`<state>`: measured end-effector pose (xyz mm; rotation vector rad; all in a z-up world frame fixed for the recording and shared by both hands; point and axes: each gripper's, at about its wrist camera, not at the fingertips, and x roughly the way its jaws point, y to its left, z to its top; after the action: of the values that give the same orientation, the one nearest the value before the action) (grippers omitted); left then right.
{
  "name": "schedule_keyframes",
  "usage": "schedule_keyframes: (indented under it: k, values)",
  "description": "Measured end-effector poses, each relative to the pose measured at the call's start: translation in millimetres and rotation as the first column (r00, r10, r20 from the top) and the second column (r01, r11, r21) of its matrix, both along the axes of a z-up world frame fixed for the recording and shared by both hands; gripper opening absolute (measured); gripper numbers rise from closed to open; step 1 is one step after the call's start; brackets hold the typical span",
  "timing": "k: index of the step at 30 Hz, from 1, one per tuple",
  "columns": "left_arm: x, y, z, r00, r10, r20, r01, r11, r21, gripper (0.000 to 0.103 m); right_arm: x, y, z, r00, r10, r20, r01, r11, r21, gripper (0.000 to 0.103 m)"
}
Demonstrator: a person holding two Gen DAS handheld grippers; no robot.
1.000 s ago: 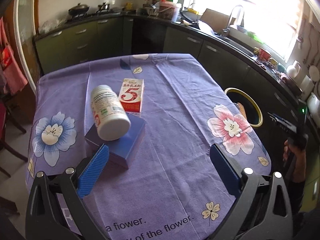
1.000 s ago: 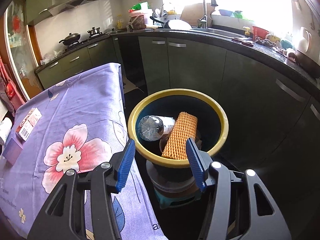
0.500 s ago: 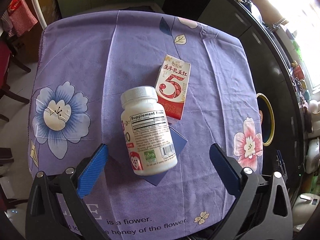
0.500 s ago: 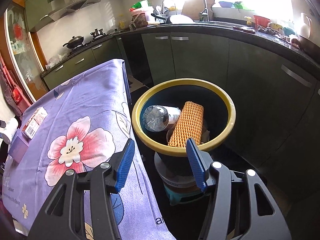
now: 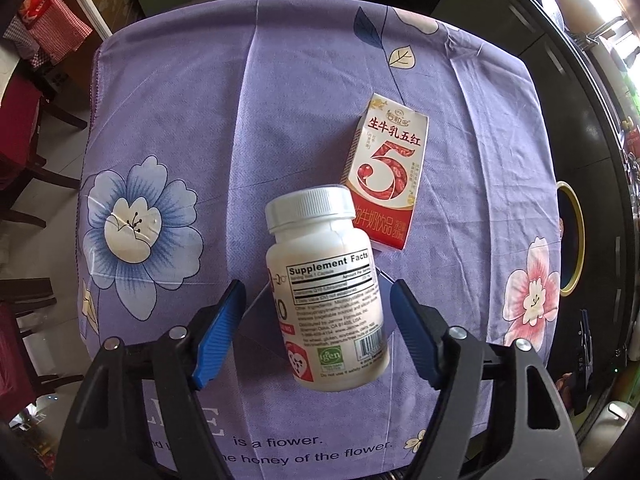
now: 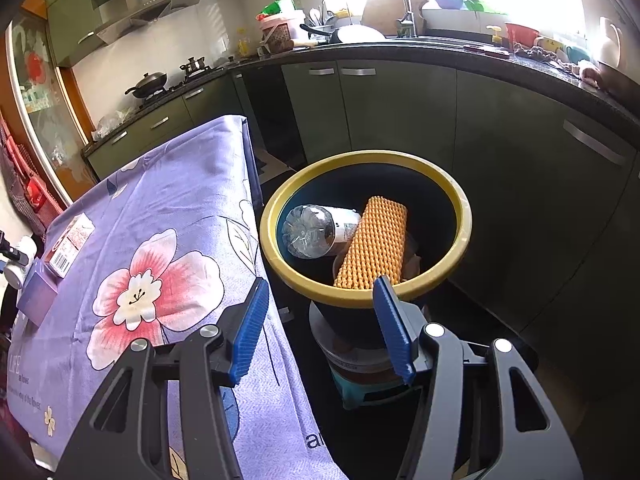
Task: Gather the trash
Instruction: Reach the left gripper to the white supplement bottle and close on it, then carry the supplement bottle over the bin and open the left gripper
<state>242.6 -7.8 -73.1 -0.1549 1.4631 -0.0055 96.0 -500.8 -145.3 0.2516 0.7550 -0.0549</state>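
A white supplement bottle [image 5: 324, 288] lies on its side on a blue box [image 5: 256, 320] on the purple flowered tablecloth [image 5: 280, 100]. My left gripper [image 5: 318, 286] points straight down over it. Its jaws are closing, with the bottle between them and a small gap at each pad. A red and white milk carton [image 5: 388, 172] lies flat just beyond the bottle's cap. My right gripper [image 6: 320, 282] hangs open and holds nothing, just before the yellow-rimmed bin [image 6: 360, 160]. In the bin are a clear plastic bottle [image 6: 312, 232] and an orange mesh sleeve [image 6: 376, 240].
The bin stands on a stool [image 6: 360, 368] beside the table's right edge, with dark kitchen cabinets [image 6: 500, 140] behind it. Chairs [image 5: 20, 152] stand off the table's left side. The carton [image 6: 70, 244] and blue box [image 6: 38, 288] show far left in the right wrist view.
The left gripper has tipped down over the bottle and come closer, and its jaws have narrowed around it. The right gripper has stayed before the bin.
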Motion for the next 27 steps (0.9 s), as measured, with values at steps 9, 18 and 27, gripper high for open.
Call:
schedule_keyframes:
  k: [9,18,27]
  values:
    - [4,-7,-2,0.999,-0.049,-0.020,0.049,0.998,0.042,0.046,0,2,0,1.000,0.000,0.001,0.000,1.000,0.001,0.054]
    - [-3,-6,16,0.997,-0.082,0.015,0.081,0.995,0.052,0.045,0,3,0,1.000,0.005,-0.001,-0.005,1.000,0.001,0.054]
    - [-16,-29,47,0.986,-0.159,0.058,0.157,0.987,0.043,0.045,0,3,1,1.000,0.012,-0.001,-0.012,1.000,0.004,0.054]
